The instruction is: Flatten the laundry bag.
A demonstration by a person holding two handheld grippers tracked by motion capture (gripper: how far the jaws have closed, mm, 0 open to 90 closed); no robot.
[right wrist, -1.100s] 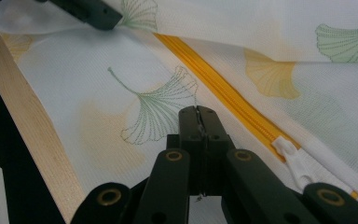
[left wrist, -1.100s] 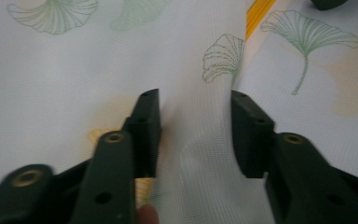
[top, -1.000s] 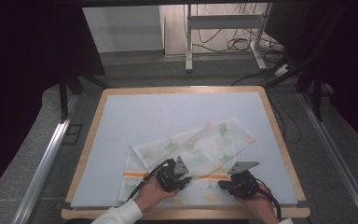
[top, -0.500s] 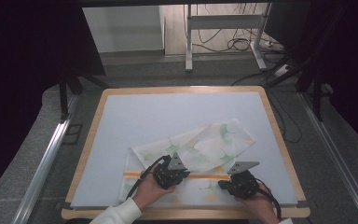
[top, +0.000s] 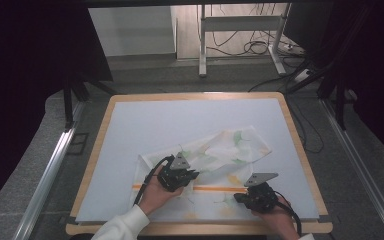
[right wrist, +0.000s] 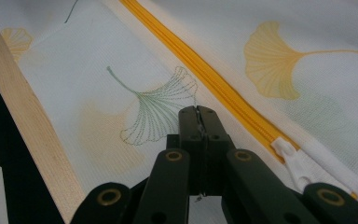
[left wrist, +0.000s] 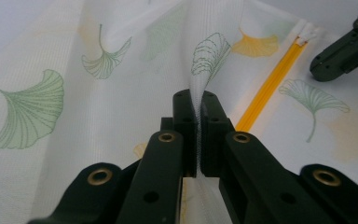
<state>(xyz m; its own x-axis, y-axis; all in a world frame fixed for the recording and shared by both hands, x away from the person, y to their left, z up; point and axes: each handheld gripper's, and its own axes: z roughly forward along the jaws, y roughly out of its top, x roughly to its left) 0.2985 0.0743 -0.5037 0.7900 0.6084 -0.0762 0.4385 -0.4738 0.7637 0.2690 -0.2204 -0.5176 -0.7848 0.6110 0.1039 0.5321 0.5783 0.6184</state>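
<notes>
Now two grippers — left gripper (left wrist: 198, 109); right gripper (right wrist: 198, 116) — one pouch (top: 215, 155).

The cloth bag (top: 215, 160) is white mesh printed with ginkgo leaves in green, yellow and pale orange, some only outlined in dark green stitching. Its zipper (right wrist: 223, 88) is bright yellow with a white pull (right wrist: 291, 161). The table (top: 180, 120) is pale blue-grey with a light wooden rim, and both grippers are black.
</notes>
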